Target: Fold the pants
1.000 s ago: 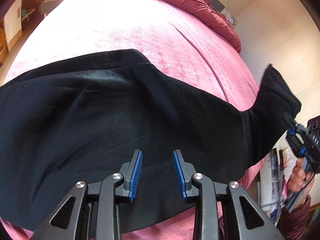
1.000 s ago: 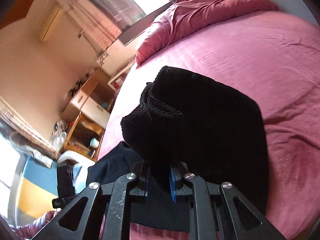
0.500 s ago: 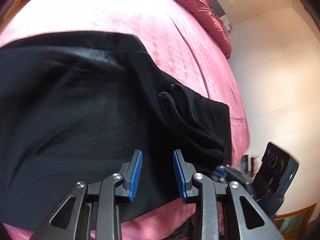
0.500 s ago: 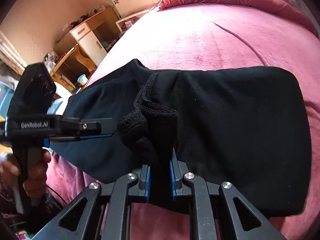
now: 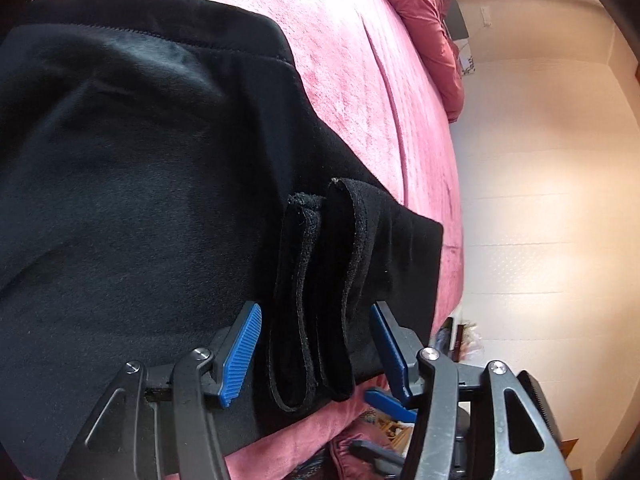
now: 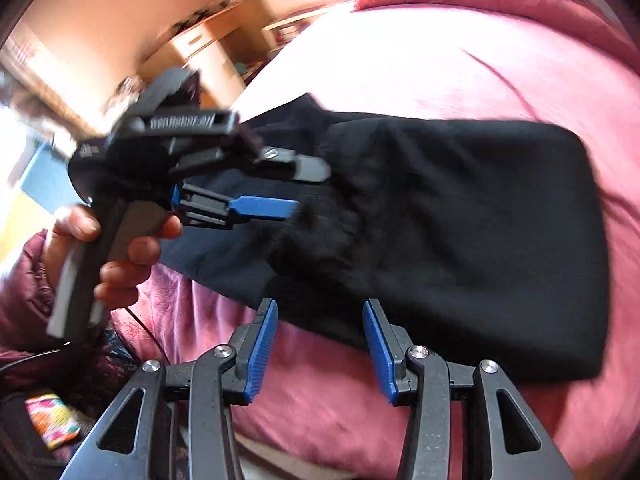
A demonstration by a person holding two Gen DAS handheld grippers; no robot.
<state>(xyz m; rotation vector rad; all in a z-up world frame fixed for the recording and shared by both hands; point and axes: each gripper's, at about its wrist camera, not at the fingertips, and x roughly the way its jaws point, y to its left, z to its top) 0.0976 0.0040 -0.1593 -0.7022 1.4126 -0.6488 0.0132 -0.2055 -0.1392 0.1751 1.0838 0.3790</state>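
Note:
Black pants [image 5: 140, 168] lie folded over on a pink bed [image 5: 360, 60]. Their leg cuffs [image 5: 320, 272] lie stacked on top near the bed's front edge. My left gripper [image 5: 316, 344] is open, its blue pads on either side of the cuffs without closing on them. It also shows in the right wrist view [image 6: 288, 188], held in a hand over the pants [image 6: 460, 232]. My right gripper [image 6: 320, 344] is open and empty, just off the near edge of the folded pants.
A dark red duvet [image 5: 424, 20] is bunched at the head of the bed. A cream wall [image 5: 540, 200] runs along the bed's right side. Wooden drawers [image 6: 200, 48] stand beyond the bed's left side. Clutter lies on the floor [image 6: 52, 420].
My right gripper laid the leg cuffs over the pants, opened and drew back. My left gripper moved right so its open pads flank the cuffs.

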